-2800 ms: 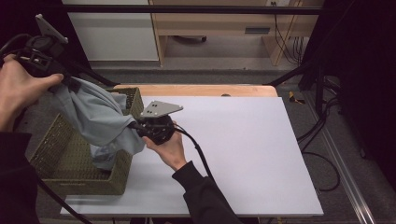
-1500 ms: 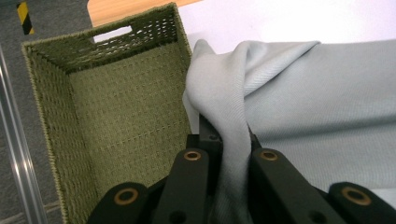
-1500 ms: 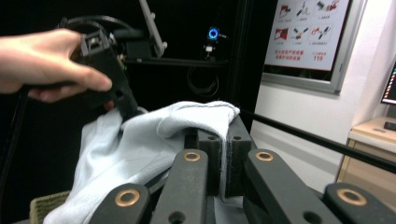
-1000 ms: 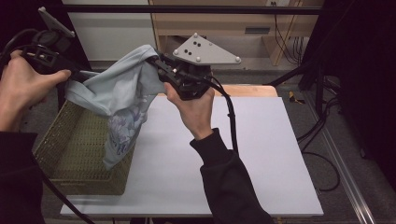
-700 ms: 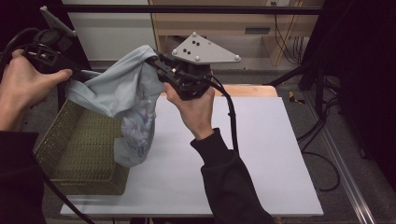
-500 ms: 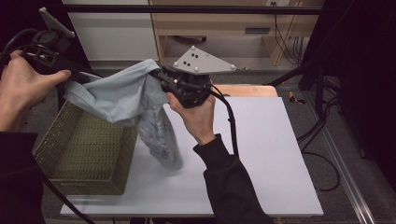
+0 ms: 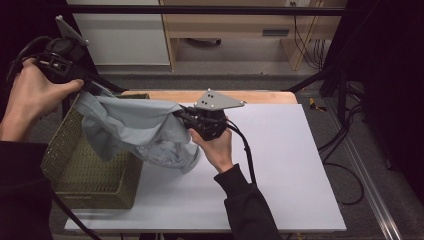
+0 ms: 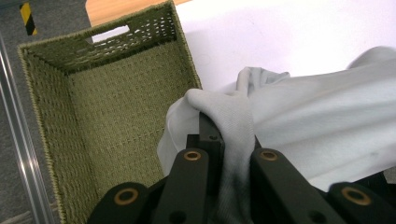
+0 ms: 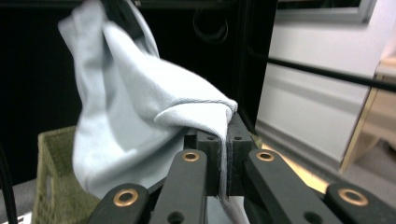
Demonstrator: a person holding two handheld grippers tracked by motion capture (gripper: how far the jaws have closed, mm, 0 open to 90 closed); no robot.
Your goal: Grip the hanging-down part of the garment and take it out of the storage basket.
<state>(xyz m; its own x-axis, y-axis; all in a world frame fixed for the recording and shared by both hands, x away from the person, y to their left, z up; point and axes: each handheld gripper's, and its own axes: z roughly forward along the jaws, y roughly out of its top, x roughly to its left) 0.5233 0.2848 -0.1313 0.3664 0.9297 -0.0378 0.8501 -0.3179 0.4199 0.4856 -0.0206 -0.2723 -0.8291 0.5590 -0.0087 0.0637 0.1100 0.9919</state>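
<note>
A pale blue-grey garment (image 7: 135,127) with a printed patch hangs stretched between my two grippers. My left gripper (image 7: 82,82), held high at the upper left, is shut on one edge of the garment (image 8: 233,116), above the green woven basket (image 7: 75,165). My right gripper (image 7: 182,117), lower and over the white table top, is shut on another edge of the garment (image 9: 140,121), the cloth pinched between its pads. The garment's lower end sags onto the table beside the basket.
The basket (image 8: 93,107) stands open and bare inside at the table's left edge. The white table top (image 7: 280,160) spreads out to the right. A wooden strip (image 7: 250,96) runs along the far edge, and cables lie on the floor at the right.
My right gripper has come down and toward me with the garment's edge, so the cloth swung out of the basket and now sags onto the table. My left gripper has stayed in place.
</note>
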